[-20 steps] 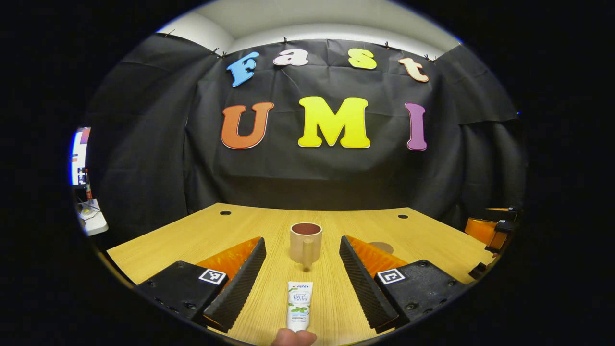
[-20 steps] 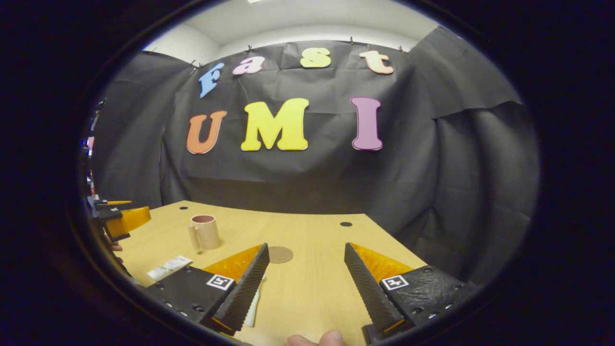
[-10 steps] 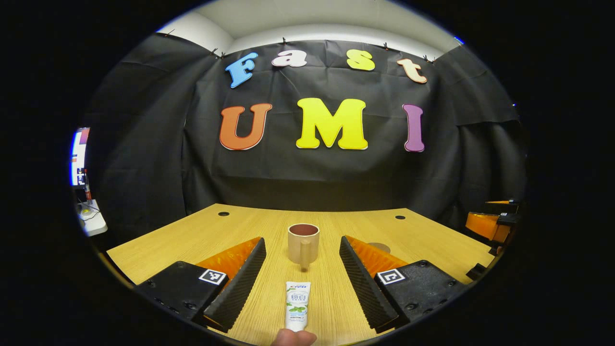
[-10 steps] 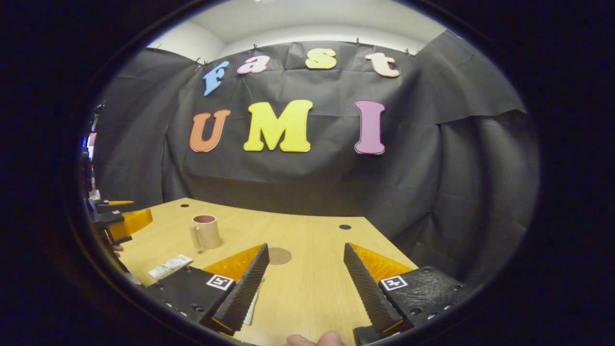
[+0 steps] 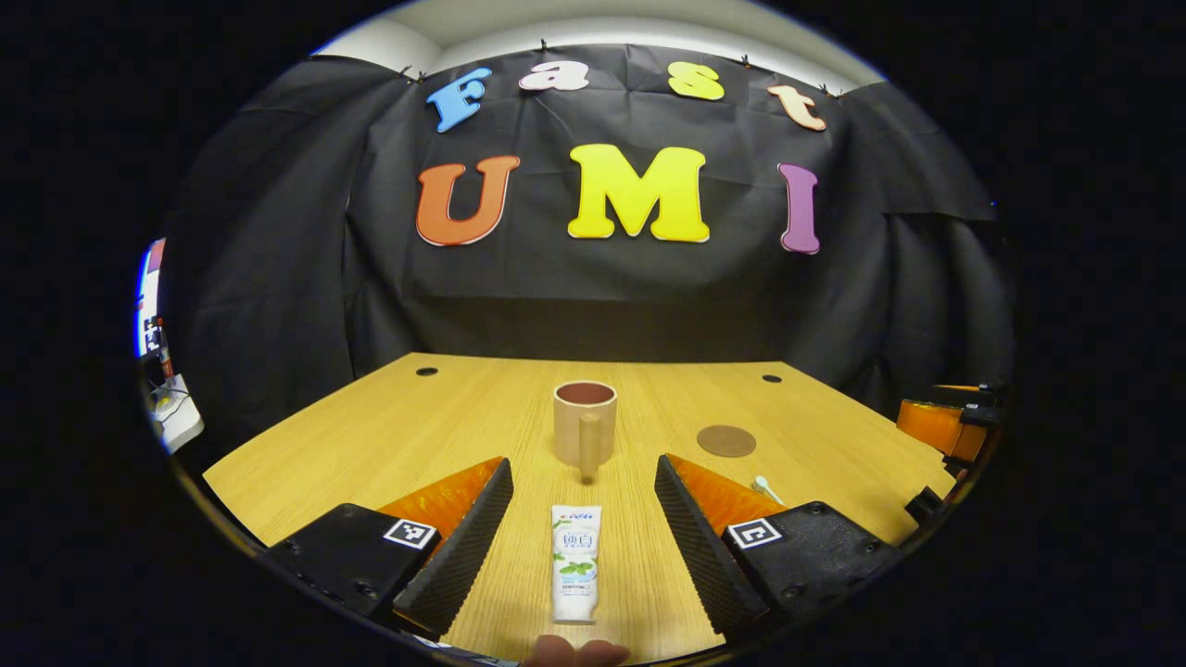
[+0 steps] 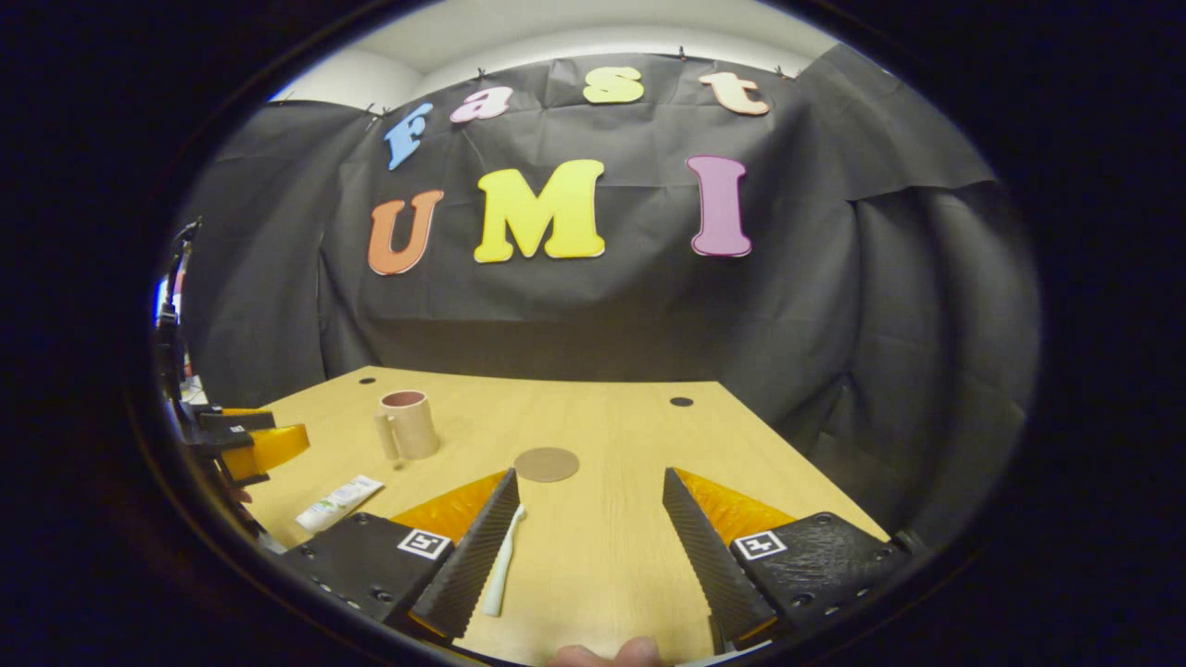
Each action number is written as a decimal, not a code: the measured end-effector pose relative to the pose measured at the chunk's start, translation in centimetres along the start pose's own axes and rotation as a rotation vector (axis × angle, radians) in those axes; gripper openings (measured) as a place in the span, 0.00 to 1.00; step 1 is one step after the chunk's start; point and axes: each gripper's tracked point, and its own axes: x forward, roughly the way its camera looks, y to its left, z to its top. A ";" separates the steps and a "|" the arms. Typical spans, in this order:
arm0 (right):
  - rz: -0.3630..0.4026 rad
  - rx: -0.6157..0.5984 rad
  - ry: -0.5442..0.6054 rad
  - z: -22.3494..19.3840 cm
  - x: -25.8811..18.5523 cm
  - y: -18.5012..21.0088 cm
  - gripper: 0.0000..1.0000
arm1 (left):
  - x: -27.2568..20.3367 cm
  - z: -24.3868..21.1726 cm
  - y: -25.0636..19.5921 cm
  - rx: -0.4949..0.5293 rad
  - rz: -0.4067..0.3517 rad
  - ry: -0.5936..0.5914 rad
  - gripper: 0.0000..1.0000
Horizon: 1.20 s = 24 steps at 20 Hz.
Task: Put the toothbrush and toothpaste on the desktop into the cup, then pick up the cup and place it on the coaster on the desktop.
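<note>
Toothpaste (image 5: 575,561) flat on the surface (image 5: 417,435), between the wide-apart jaws of the left gripper (image 5: 582,547), cap end toward 6 o'clock. Cup (image 5: 585,424) upright at 12 o'clock from the tube, handle turned toward the camera, standing apart from the coaster (image 5: 726,440) at about 3 o'clock of it. Toothbrush (image 6: 503,560) flat on the surface, just beside the left finger of the right gripper (image 6: 586,556), whose jaws are also wide apart and holding nothing. Coaster (image 6: 547,464) bare at 12 o'clock from the brush.

Possible trouble: the tube is flat and low, so closing the jaws too high could slide over it, and closing on the soft middle could squeeze or bend it. The brush is thin and lies off-centre, nearly under one finger; closing from this position would probably push it aside instead of catching it. Dropping either thing against the rim could tip the cup, which looks light and narrow.

Hard to make out: inside of the cup, only a dark reddish opening, contents not to be judged. Lower end of the brush partly covered by the finger. From the left gripper view, only the brush head (image 5: 767,487) visible at 3 o'clock.
</note>
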 end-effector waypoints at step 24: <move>0.075 -0.068 0.168 -6.1 1.2 3.1 0.95 | 2.2 -10.2 0.8 0.029 0.027 0.425 0.47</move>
